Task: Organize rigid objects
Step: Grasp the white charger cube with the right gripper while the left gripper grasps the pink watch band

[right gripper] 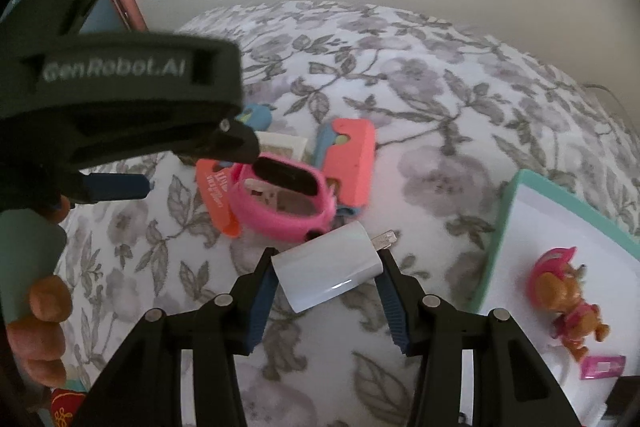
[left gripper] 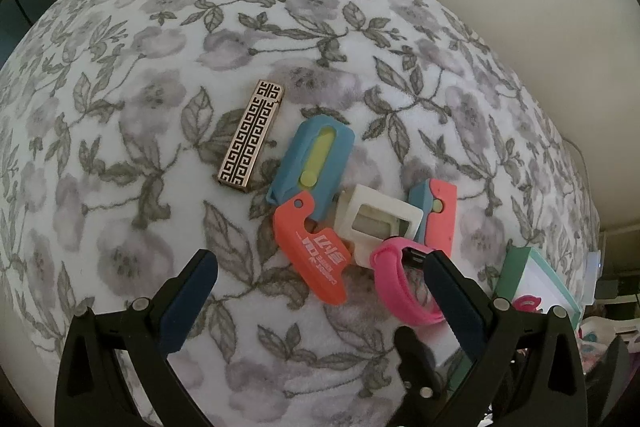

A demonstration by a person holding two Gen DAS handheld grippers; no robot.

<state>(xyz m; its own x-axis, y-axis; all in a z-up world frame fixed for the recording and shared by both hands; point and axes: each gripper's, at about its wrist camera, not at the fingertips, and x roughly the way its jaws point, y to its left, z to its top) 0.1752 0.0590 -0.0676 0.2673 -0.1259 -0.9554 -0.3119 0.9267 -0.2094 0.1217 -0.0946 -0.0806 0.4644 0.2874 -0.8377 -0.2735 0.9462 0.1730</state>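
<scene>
1. Left wrist view: the left gripper [left gripper: 320, 267] is hovering over the floral blanket [left gripper: 160, 67] with its jaws standing wide and nothing clamped; its right pad is sitting just beside the pink watch band [left gripper: 394, 283], and whether it is touching is hard to say.
2. Still in the left view, the pile is waiting: a patterned gold case [left gripper: 251, 135] is lying apart on the left, then a blue and yellow cutter [left gripper: 316, 159], an orange tool [left gripper: 316, 251], a white frame [left gripper: 380, 219] and a blue and coral piece [left gripper: 438, 215] are crowding together, some overlapping.
3. The teal-rimmed box [left gripper: 536, 275] is peeking in at the right edge, mostly cut off by the gripper's frame.
4. Right wrist view: the right gripper [right gripper: 326, 291] is holding the white charger [right gripper: 328, 271] between narrowed pads, prongs pointing up and right, seemingly lifted off the blanket [right gripper: 400, 67].
5. Just right of it, the box [right gripper: 504, 227] is showing a toy pup figure [right gripper: 568, 291] and a small pink item [right gripper: 604, 367] already inside.
6. My read: sorting is underway, with 2 things boxed, the charger apparently heading there next, and the pile left.
7. Hard to make out: the other gripper's body [right gripper: 120, 99] is blurring across the left, hiding part of the pile, and fingers [right gripper: 48, 303] are showing at the left edge.
</scene>
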